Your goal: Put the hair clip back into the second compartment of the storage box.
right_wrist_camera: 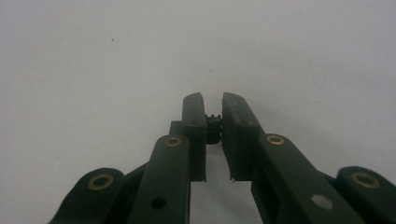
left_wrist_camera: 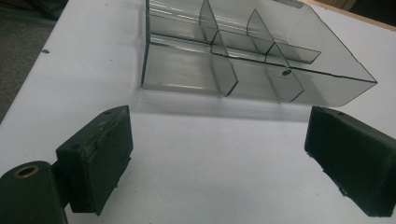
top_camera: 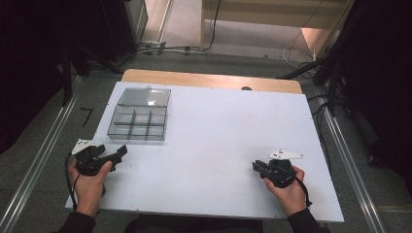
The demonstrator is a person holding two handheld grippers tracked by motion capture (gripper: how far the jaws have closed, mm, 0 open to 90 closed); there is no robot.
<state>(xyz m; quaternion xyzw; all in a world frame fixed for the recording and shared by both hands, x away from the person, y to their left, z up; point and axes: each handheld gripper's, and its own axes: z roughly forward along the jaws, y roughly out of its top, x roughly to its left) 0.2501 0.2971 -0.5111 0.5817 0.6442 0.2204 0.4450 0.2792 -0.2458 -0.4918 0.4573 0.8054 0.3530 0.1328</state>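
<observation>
Right hand-held gripper (right_wrist_camera: 214, 109) sits low on the white tabletop (top_camera: 218, 145), jaws pinched on a tiny dark, screw-like part (right_wrist_camera: 214, 126); left hand-held gripper (left_wrist_camera: 219, 154) waits with jaws spread wide and nothing between them, facing the clear smoky plastic compartment box (left_wrist_camera: 243, 60) just ahead; box compartments look bare, so pickup seems done, and carrying the part well across and dropping it in remains.

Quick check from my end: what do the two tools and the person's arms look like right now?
Both tools are black, each with two blocky flat-faced jaws on link arms with brass-coloured pivot rings. The left tool and right tool each carry a pale grey three-cornered plate on top and trail a black cable. The person wears dark sleeves.
</observation>
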